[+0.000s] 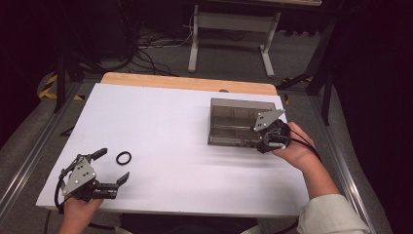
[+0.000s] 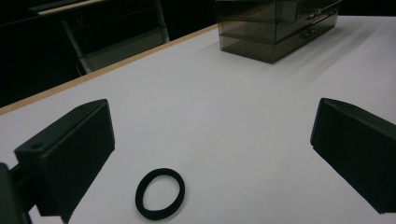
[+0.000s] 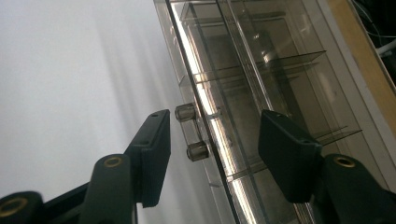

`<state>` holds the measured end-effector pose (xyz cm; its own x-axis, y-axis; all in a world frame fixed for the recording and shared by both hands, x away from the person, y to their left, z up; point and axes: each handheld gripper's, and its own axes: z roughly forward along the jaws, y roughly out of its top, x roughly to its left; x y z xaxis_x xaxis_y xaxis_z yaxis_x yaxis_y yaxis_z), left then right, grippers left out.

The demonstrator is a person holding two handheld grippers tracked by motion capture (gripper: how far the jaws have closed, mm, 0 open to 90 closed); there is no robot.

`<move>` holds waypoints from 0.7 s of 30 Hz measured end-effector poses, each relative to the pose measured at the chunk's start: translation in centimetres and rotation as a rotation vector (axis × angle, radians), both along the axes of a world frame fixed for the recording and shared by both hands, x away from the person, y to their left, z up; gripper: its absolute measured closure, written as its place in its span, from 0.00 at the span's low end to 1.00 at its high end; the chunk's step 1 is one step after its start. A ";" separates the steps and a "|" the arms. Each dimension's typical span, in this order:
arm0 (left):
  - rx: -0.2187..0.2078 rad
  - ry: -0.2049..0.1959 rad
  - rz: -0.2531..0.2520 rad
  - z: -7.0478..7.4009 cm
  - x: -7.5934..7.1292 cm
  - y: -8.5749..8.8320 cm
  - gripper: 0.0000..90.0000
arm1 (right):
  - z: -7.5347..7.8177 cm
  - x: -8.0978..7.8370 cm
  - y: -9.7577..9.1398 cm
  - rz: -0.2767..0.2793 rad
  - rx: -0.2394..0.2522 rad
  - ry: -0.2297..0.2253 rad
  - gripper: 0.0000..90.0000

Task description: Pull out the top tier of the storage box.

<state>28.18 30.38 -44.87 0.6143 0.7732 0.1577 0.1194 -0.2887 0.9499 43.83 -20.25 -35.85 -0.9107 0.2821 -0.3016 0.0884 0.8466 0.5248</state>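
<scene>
A black ring (image 1: 123,157) (image 2: 160,193) lies flat on the white table top (image 1: 170,126) at the near left. My left gripper (image 1: 114,165) (image 2: 212,154) is open just behind it, its jaws wide apart with nothing between them and the ring in front of the gap. A smoky clear drawer box (image 1: 234,119) (image 3: 261,70) stands at the right. My right gripper (image 1: 260,141) (image 3: 217,126) is at its near right corner, jaws partly open astride the drawer front. Two small clear knobs (image 3: 186,112) sit between the jaws, close to one pad, with a gap visible.
The drawer box (image 2: 275,28) stands far off in the left gripper view. A wooden strip (image 1: 185,82) runs along the table's far edge. Beyond it are a white table frame (image 1: 229,29) and cables on the floor. Metal rails run along both sides.
</scene>
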 end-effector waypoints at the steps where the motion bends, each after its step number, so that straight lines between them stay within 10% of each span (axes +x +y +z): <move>1: -0.001 0.000 0.000 0.0 0.0 0.0 0.01 | -0.2 0.1 0.1 -0.009 -0.019 -0.006 0.51; 21: -0.001 0.001 -0.002 0.0 0.0 0.0 0.01 | -1.8 0.2 1.3 0.023 -0.165 -0.008 0.63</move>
